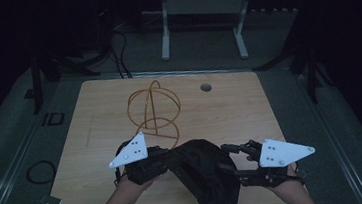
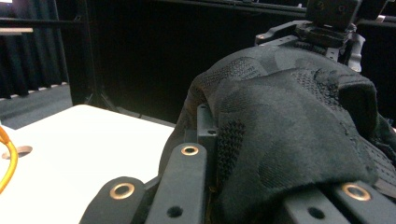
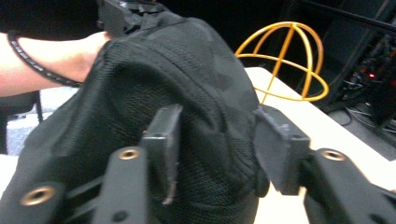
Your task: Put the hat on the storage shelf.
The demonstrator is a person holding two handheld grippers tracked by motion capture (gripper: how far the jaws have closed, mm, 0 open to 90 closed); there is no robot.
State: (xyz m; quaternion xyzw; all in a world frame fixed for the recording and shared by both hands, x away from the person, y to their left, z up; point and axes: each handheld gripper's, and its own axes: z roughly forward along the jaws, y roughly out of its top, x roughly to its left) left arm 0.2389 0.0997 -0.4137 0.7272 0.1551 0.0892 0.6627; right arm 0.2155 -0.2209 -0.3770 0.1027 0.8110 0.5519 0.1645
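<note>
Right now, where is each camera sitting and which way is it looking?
High view: sits above the person's side, looking forward and down on the table; shows both forearms, the left gripper and right gripper at a black cap, with a wire stand behind.
Left gripper view: rides on the left gripper, looking along its jaws at the cap.
Right gripper view: rides on the right gripper, looking across the cap towards the person's other hand and the stand.
All views share the cap.
</note>
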